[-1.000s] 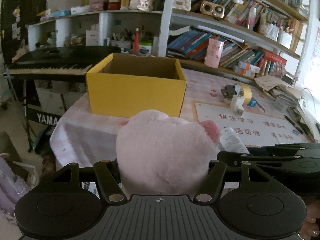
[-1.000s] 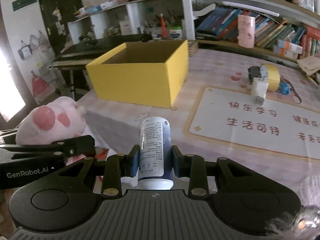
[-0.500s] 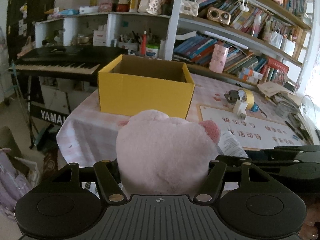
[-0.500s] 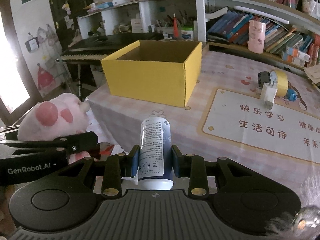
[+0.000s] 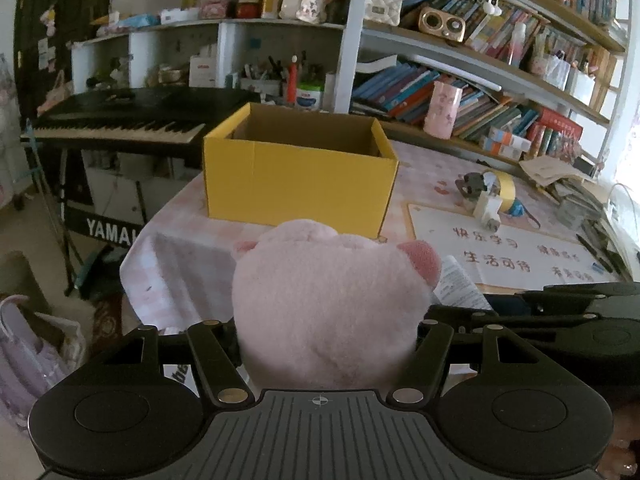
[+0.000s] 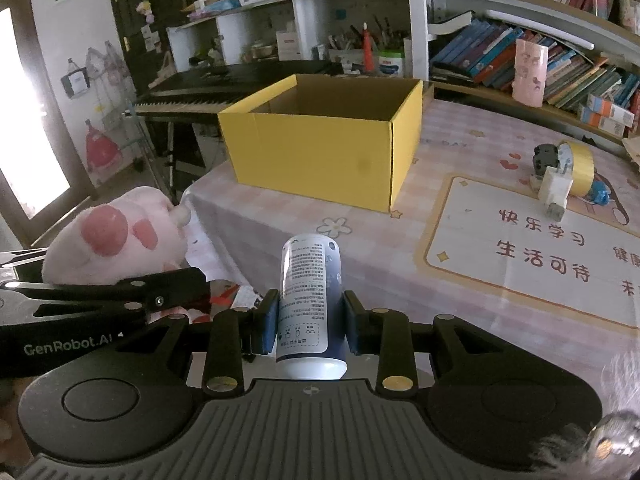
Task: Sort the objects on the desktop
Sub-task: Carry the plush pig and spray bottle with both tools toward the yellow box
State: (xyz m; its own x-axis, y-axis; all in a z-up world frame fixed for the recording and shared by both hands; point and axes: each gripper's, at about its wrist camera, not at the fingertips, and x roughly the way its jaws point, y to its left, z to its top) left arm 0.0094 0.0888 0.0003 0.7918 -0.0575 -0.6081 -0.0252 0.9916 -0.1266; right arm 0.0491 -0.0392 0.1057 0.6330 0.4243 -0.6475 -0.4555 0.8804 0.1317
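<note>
A: What is held by the left tool (image 5: 326, 332)?

B: A pink plush toy (image 5: 328, 304) is gripped between its fingers, which stand about half spread and are pressed into the soft body on both sides. The toy is carried in the air, in front of the yellow box (image 5: 298, 180) and short of its near wall.

A: And the right tool (image 6: 308, 322)?

B: It is closed narrowly on a white and blue can (image 6: 310, 300), which is clamped near its base and kept upright, its printed label turned toward the camera. The can is also held in front of the yellow box, off the box's right front corner and well apart from it.

A: How is the box placed?

B: It is set open-topped on the counter (image 6: 380, 264), which is covered by a pink checked cloth. Nothing can be made out inside it from either view.

A: What else is seen relative to the box?

B: To its right, a printed mat (image 6: 532, 256) is laid on the counter, and a roll of yellow tape (image 6: 576, 168) with a white plug (image 6: 554, 196) beside it is found at the mat's far edge. Behind and to the left of the box, a black keyboard (image 5: 120, 120) is seen; behind the box, bookshelves (image 5: 460, 92) are lined with books.
</note>
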